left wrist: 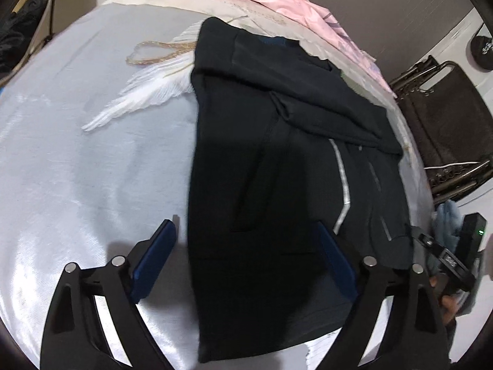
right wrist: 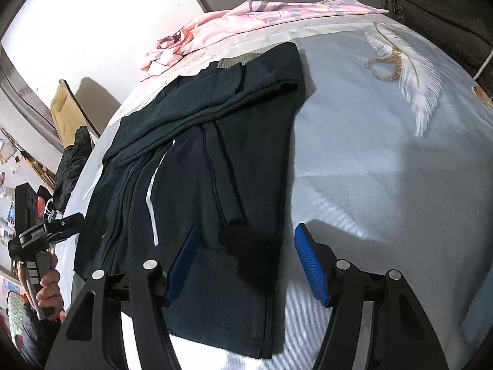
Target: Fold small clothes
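A bedroom corner around a pale bed

The bed (left wrist: 77,160) wears a light blue-grey sheet printed with a white feather (right wrist: 413,74) and a gold loop. A bright white wall (right wrist: 101,30) rises behind it, with a grey wall panel (left wrist: 385,12) to one side. A dark folding chair (left wrist: 446,117) stands just beside the bed, and cluttered shelves (right wrist: 9,185) line the room's edge.

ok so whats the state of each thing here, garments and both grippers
dark garment: lying on the bed, sleeve folded across its upper part, not gripped
pink garment: crumpled at the far edge of the bed
left hand-held gripper: open, over the dark garment's near end
right hand-held gripper: open, over the dark garment's near edge
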`<state>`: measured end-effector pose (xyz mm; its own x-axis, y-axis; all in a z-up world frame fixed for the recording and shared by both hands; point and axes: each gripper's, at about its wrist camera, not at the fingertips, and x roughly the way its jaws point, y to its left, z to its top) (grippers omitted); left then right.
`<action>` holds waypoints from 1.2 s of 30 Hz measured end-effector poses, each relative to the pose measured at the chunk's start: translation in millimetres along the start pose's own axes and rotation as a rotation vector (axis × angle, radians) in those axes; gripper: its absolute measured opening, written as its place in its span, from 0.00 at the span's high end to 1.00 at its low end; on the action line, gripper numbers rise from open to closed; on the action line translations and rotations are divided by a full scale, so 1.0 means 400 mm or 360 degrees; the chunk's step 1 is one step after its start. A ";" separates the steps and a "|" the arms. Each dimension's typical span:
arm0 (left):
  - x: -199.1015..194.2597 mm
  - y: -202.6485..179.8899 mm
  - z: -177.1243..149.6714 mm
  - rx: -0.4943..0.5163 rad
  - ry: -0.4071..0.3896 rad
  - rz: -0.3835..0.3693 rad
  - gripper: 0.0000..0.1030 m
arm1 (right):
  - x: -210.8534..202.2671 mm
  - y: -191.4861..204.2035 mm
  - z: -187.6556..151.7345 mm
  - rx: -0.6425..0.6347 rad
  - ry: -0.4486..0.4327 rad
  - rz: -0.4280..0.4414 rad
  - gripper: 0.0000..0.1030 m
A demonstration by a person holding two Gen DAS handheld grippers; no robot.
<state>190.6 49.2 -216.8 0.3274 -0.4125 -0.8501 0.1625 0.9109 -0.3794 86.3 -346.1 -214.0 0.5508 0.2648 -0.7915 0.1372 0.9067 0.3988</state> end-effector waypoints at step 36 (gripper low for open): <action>-0.021 -0.052 -0.107 0.0247 0.0047 -0.0143 0.40 | -0.029 0.002 -0.096 0.0018 0.0154 0.0342 0.63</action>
<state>144.7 34.2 -217.3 0.2781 -0.4893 -0.8266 0.3323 0.8564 -0.3951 48.2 -335.8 -222.2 0.4871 0.4819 -0.7283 0.0351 0.8225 0.5677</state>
